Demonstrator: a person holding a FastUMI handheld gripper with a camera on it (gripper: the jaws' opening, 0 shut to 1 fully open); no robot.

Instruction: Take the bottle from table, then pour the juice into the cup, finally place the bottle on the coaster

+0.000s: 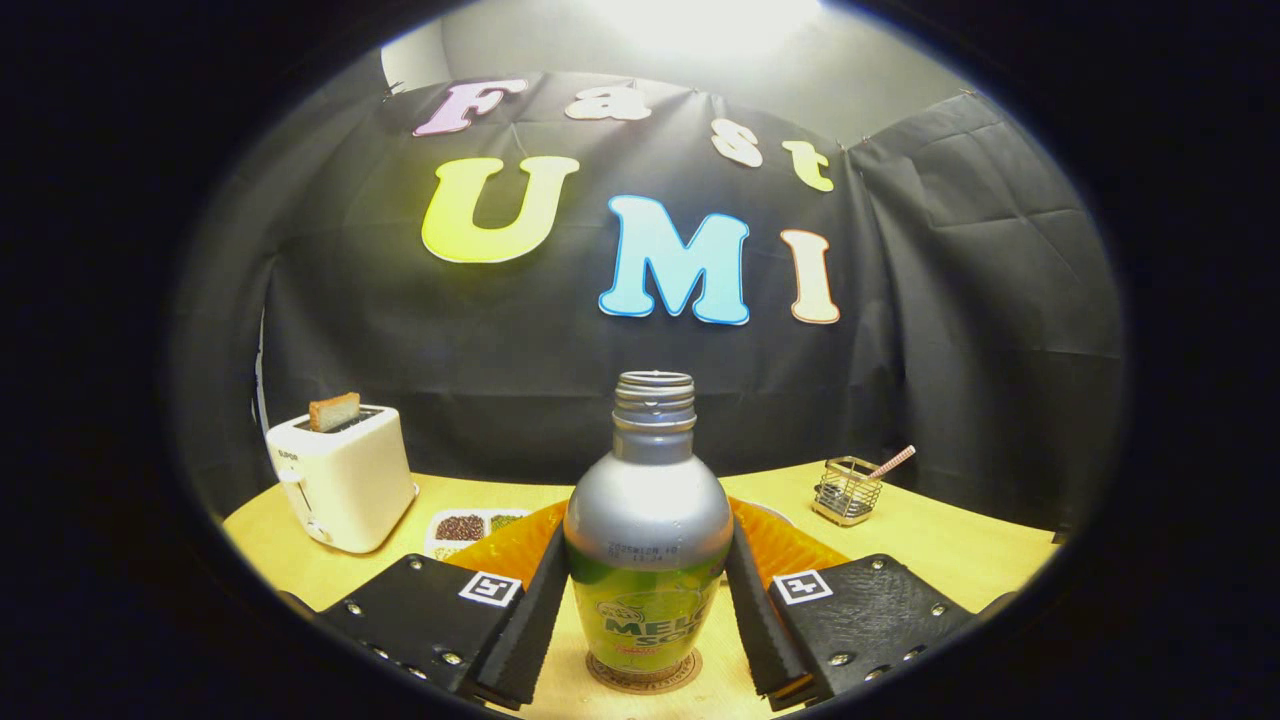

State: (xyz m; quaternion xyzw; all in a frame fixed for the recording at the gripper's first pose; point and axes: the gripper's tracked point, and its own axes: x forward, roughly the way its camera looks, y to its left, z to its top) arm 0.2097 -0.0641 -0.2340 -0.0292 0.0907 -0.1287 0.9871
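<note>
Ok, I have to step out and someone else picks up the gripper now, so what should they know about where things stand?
Gripper: fingers on either side of the bottle, close against it; a firm squeeze can't be confirmed.
Bottle: upright, cap off, standing on the round coaster between the fingers.
Cup: not identifiable; something orange sits just behind the bottle.
Toaster and wire basket stand further back on the table.
Done: bottle seems placed on the coaster. Pouring can't be verified.
Left: open the fingers and back away.

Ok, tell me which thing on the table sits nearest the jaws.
The bottle: it stands upright on the coaster between the jaws, which flank its sides. The toaster, food tray and wire basket all sit well beyond them.
</note>
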